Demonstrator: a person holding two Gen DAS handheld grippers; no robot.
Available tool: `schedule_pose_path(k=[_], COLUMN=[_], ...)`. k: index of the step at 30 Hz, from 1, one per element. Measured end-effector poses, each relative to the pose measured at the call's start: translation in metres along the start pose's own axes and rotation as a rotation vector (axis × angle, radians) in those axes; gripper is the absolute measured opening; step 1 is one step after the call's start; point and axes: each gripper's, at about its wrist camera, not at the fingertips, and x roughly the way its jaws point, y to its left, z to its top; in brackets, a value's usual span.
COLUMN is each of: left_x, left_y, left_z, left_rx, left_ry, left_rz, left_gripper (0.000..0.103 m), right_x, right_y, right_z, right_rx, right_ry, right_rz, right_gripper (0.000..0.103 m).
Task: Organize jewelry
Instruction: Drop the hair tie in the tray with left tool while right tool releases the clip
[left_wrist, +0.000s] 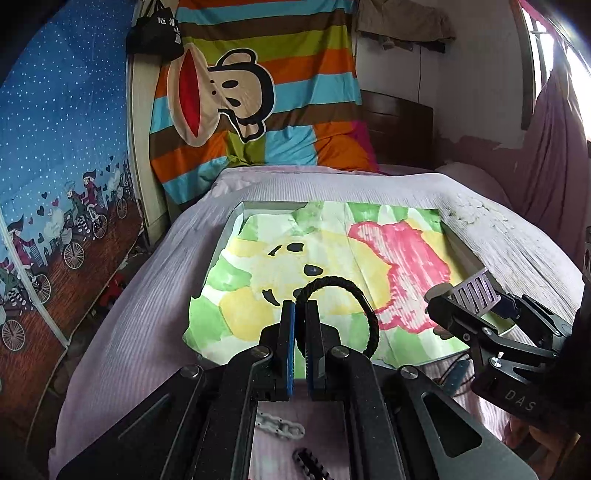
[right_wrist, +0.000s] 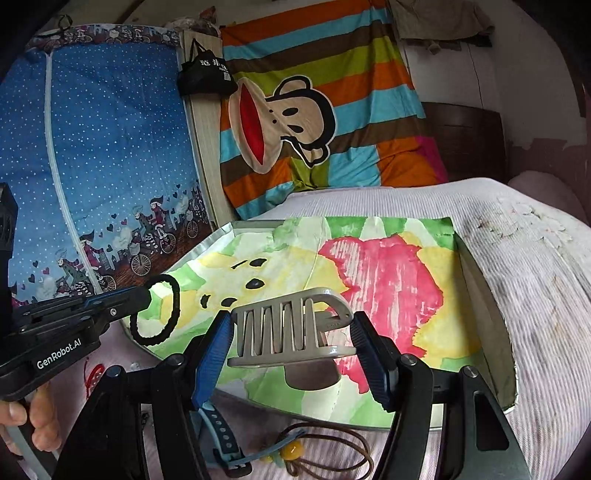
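My left gripper (left_wrist: 300, 308) pinches a black braided bracelet (left_wrist: 341, 314), its loop raised above a painted paper-lined tray (left_wrist: 236, 216) just ahead. My right gripper (right_wrist: 291, 328), beside it, clamps a grey claw hair clip (right_wrist: 291, 326) over the same tray. The tray rests on a pale ribbed bedspread (left_wrist: 155, 295). Beyond hangs a striped monkey-print sheet (left_wrist: 258, 96).

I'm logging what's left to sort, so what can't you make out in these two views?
- White chain, left wrist view: partly hidden under the left gripper.
- Black studded piece, left wrist view: cut off by the bottom edge.
- Blue strap and brown cord, right wrist view: partly hidden by the right gripper.
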Motion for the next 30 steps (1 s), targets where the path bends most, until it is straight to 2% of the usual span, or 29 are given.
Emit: schedule_pose_path(k=[7,11,14,15,17,19,21,22,23,24,28,30], left_x=[0.039,0.048,0.046,0.044,0.040,0.036,0.028,0.023,0.016,0.009,-0.024,-0.039], left_y=[0.027,0.028,0.024,0.024,0.024,0.026,0.027,0.028,0.028,0.029,0.032,0.034], left_z=[-0.003,-0.008,-0.012,-0.013,-0.014,-0.015,-0.017,-0.018,-0.017,-0.018,-0.020,-0.022], left_rx=[-0.093,-0.109,-0.091,-0.086,-0.096,-0.118,-0.132,-0.135,-0.141,-0.149,-0.179,-0.182], left_ry=[0.118,0.155,0.142,0.139,0.128,0.119,0.099,0.080,0.060,0.037,-0.056,-0.082], left_rz=[-0.029,-0.024,0.001,0.005,-0.006,-0.017,-0.026,-0.029,-0.027,-0.024,-0.032,-0.025], left_gripper=[0.003,0.003,0.003,0.003,0.004,0.006,0.017,0.020,0.032,0.044,0.058,0.069], right_x=[0.022,0.021,0.018,0.016,0.009,0.000,-0.008,-0.012,-0.017,-0.022,-0.045,-0.059], right_y=[-0.022,-0.022,-0.022,-0.022,-0.022,-0.022,-0.020,-0.019,-0.017,-0.015,-0.003,0.002], right_z=[-0.013,-0.014,-0.015,-0.014,-0.013,-0.012,-0.011,-0.011,-0.011,-0.011,-0.011,-0.011], right_rx=[0.100,0.093,0.089,0.090,0.093,0.095,0.091,0.089,0.088,0.086,0.064,0.058], right_ry=[0.064,0.063,0.046,0.032,0.004,-0.025,-0.041,-0.049,-0.059,-0.072,-0.116,-0.145], right_rz=[0.009,0.006,0.013,0.018,0.015,0.016,0.009,0.004,-0.001,-0.003,-0.015,-0.024], right_gripper=[0.063,0.064,0.066,0.068,0.080,0.080,0.082,0.087,0.095,0.097,0.103,0.103])
